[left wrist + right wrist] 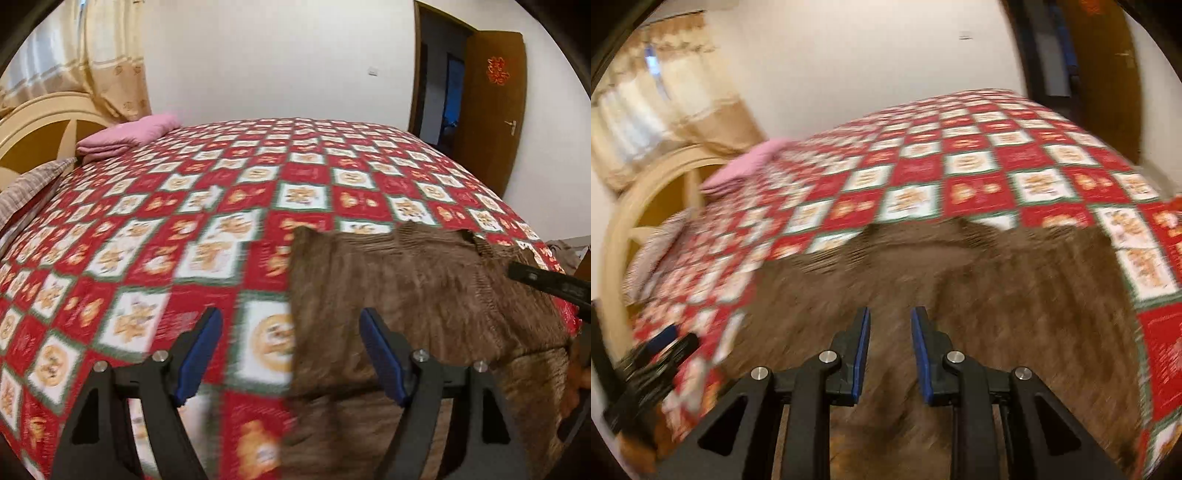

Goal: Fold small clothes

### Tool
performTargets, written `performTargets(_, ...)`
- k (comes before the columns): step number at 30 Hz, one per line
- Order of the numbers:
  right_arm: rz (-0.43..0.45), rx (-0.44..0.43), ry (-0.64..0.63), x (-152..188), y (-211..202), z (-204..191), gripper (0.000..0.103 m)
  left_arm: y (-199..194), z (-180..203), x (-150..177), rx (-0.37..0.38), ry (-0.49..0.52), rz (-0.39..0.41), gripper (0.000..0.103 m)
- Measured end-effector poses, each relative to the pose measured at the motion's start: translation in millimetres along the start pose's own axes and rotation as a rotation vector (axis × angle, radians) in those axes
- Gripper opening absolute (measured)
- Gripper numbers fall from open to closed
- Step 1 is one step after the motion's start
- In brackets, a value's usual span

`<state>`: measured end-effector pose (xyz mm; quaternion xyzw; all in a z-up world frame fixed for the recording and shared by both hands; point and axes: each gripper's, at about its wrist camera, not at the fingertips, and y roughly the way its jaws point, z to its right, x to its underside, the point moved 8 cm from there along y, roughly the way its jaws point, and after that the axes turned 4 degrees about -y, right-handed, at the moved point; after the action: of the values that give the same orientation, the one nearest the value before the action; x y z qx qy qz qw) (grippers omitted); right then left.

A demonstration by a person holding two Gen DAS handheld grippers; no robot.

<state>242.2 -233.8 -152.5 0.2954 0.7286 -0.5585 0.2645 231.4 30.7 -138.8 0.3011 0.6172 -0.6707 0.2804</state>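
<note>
Knitwear on the bed — a brown ribbed sweater lies spread over the near corner of the red-and-white checked bedspread, its lower part hanging over the bed's edge. The left gripper hovers over the garment's left edge with its jaws wide and nothing between the blue pads. The right gripper hangs above the middle of the sweater, jaws narrow with a clear gap and gripping nothing — folded pink cloth sits far off by the headboard.
</note>
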Motion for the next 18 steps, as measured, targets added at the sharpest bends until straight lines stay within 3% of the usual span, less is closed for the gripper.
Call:
performTargets(2,-0.026,-0.033,-0.036,0.4,17.1,-6.9,0.024,16.9,5.5,9.4,-0.044,0.015,-0.035,0.079)
performTargets(5,-0.157,-0.038,-0.095,25.4,57.1,-17.4,0.024,47.2,1.1,37.7,-0.089,0.017,-0.128,0.081)
performTargets(6,-0.1,-0.022,-0.124,24.9,59.0,-18.9,0.024,46.4,-1.7,38.2,-0.068,-0.009,-0.114,0.083)
performTargets(8,-0.103,-0.009,-0.129,24.3,58.4,-20.0,0.024,43.4,-9.8,34.8,-0.069,-0.046,-0.127,0.092)
performTargets(10,-0.123,0.006,-0.12,22.4,50.6,-19.0,0.024,40.1,-15.3,32.0,-0.066,-0.053,-0.14,0.091)
performTargets(15,0.037,-0.025,-0.069,10.3,-40.2,-11.4,0.025,-4.5,-21.4,31.7,0.028,-0.012,-0.048,0.091)
performTargets(16,0.074,-0.014,-0.067,11.6,-65.3,-5.0,0.031,-13.1,-23.2,33.7,0.046,0.001,-0.034,0.091)
performTargets(17,0.119,0.01,-0.067,16.0,-98.2,5.0,0.047,-18.3,-24.1,35.1,0.063,0.009,-0.027,0.091)
performTargets(18,0.139,0.025,-0.068,19.2,-115.1,10.5,0.055,-26.7,-25.4,38.9,0.084,0.017,-0.023,0.091)
